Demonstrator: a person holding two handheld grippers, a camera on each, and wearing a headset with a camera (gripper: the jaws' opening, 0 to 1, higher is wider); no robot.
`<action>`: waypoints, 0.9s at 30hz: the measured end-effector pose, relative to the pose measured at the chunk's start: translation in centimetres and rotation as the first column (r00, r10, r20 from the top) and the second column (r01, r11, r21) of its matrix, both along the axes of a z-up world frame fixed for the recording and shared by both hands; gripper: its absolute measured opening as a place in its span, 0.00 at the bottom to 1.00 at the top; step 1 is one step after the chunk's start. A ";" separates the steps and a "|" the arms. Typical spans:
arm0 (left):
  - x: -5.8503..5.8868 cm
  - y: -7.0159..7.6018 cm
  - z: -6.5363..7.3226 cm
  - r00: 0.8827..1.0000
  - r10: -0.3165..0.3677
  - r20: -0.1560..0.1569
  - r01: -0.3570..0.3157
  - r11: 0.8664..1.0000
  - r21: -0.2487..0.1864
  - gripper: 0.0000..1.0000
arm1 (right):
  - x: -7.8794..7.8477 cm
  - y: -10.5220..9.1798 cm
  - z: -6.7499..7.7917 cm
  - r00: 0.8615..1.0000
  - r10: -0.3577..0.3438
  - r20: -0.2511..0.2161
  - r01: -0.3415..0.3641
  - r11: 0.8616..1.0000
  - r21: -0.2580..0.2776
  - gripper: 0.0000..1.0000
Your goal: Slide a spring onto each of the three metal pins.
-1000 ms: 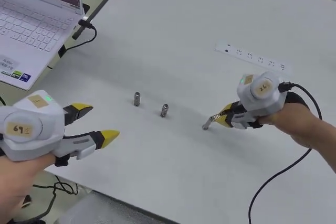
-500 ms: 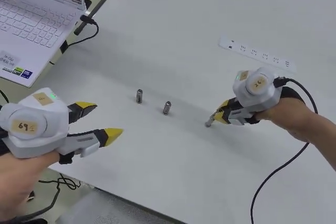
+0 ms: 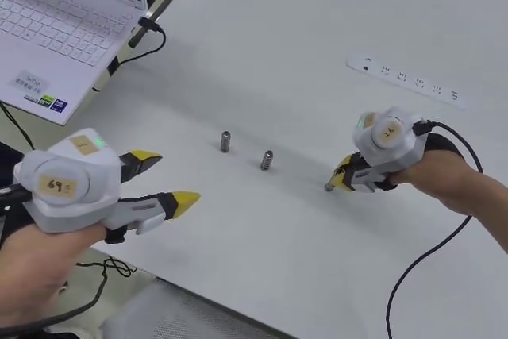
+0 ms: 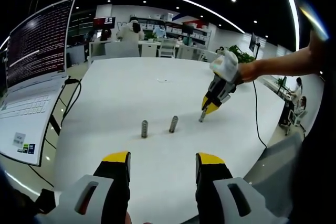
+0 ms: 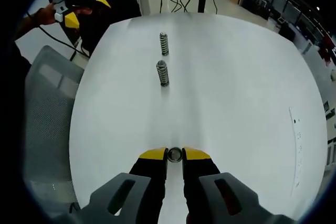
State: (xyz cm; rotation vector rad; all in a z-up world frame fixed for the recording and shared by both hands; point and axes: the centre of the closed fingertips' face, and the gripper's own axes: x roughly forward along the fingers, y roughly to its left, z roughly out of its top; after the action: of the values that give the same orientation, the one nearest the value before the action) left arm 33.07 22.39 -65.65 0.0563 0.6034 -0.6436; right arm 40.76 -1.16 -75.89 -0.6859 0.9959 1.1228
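Two short metal pins, each with a spring on it, stand upright mid-table: one point(image 3: 225, 141) point(image 4: 144, 128) point(image 5: 164, 43) and another point(image 3: 267, 160) point(image 4: 173, 124) point(image 5: 162, 73). My right gripper point(image 3: 343, 179) point(image 5: 175, 153) is shut on a third spring point(image 5: 175, 155), seen end-on between its jaws. That spring's lower end point(image 3: 329, 187) point(image 4: 202, 116) touches the table to the right of the two pins. Whether a pin sits inside it, I cannot tell. My left gripper point(image 3: 167, 176) point(image 4: 163, 158) hovers open and empty near the table's front left.
A white laptop point(image 3: 63, 29) lies at the far left with a black cable point(image 3: 151, 29) plugged in. A white power strip point(image 3: 409, 83) lies at the back right. The table's front edge point(image 3: 238, 307) runs close below the grippers. A black cord point(image 3: 444, 252) trails from the right gripper.
My right gripper has closed down over the spring toward the table, so less of the spring shows beneath it. The head camera has shifted. The left gripper stays open.
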 end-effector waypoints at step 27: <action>0.1 0.3 0.1 1.000 -0.023 0.009 0.023 1.000 0.007 0.45 | -0.9 -1.6 -0.2 0.999 -0.034 0.027 0.035 0.998 -0.043 0.22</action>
State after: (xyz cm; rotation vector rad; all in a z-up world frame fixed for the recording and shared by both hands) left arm 33.21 22.65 -65.52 0.0725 0.5969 -0.6632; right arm 39.86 -2.72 -76.04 -0.7138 1.0087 1.0625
